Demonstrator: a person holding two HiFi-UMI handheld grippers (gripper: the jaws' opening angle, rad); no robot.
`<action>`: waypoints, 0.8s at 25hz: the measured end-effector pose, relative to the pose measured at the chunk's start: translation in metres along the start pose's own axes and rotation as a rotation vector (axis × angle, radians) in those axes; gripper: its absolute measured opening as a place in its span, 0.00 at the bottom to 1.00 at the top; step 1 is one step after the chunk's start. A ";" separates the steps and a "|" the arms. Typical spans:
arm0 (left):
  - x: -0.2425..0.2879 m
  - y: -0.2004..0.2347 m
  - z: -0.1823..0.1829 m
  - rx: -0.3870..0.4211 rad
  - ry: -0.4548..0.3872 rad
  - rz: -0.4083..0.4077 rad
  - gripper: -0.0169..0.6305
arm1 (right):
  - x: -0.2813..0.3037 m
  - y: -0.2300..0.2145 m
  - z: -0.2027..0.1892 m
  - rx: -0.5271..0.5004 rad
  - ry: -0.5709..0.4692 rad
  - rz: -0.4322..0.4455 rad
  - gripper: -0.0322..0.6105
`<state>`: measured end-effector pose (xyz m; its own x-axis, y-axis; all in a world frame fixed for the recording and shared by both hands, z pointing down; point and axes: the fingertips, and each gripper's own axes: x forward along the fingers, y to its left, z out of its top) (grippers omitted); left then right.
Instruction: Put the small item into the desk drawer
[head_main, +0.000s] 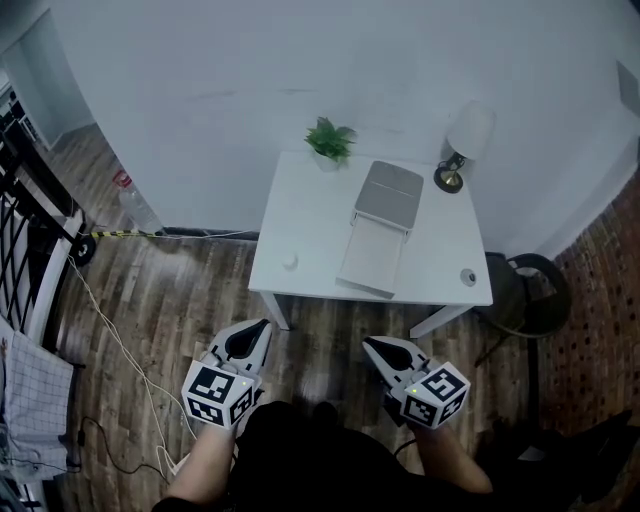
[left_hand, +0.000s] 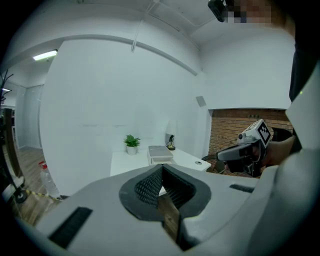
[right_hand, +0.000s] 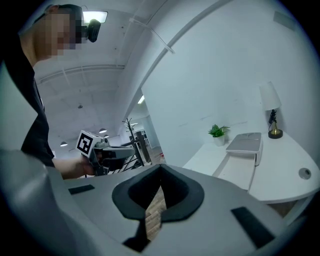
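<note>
A white desk (head_main: 310, 215) stands against the wall ahead of me. On it sits a grey drawer unit (head_main: 389, 194) with its white drawer (head_main: 371, 259) pulled out toward me. Near the desk's front left corner lies a small white item (head_main: 289, 261), and a small grey round piece (head_main: 467, 277) lies near the front right corner. My left gripper (head_main: 262, 325) and right gripper (head_main: 368, 343) hang over the wooden floor short of the desk, both shut and empty. The left gripper view shows shut jaws (left_hand: 161, 167) pointing at the desk (left_hand: 122, 161); the right gripper (right_hand: 161, 169) does likewise.
A potted plant (head_main: 329, 141) and a lamp (head_main: 462, 145) stand at the desk's back. A dark chair (head_main: 530, 292) stands right of the desk by a brick wall. On the floor at left are a water bottle (head_main: 135, 206), a cable (head_main: 110, 330) and a black metal frame (head_main: 30, 220).
</note>
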<state>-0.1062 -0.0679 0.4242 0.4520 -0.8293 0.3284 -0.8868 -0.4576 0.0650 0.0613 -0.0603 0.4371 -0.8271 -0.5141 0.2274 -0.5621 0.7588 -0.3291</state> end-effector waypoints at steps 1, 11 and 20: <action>0.002 0.002 -0.001 0.001 0.001 0.002 0.04 | 0.000 -0.001 0.001 0.000 -0.003 -0.004 0.05; 0.039 0.036 -0.007 0.014 0.012 -0.005 0.05 | 0.024 -0.027 0.008 0.024 -0.001 -0.050 0.05; 0.108 0.112 -0.013 0.017 0.064 -0.073 0.25 | 0.107 -0.061 0.038 0.011 0.027 -0.070 0.05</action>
<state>-0.1581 -0.2047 0.4789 0.5076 -0.7717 0.3832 -0.8497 -0.5219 0.0748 0.0073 -0.1766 0.4467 -0.7855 -0.5546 0.2747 -0.6186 0.7171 -0.3211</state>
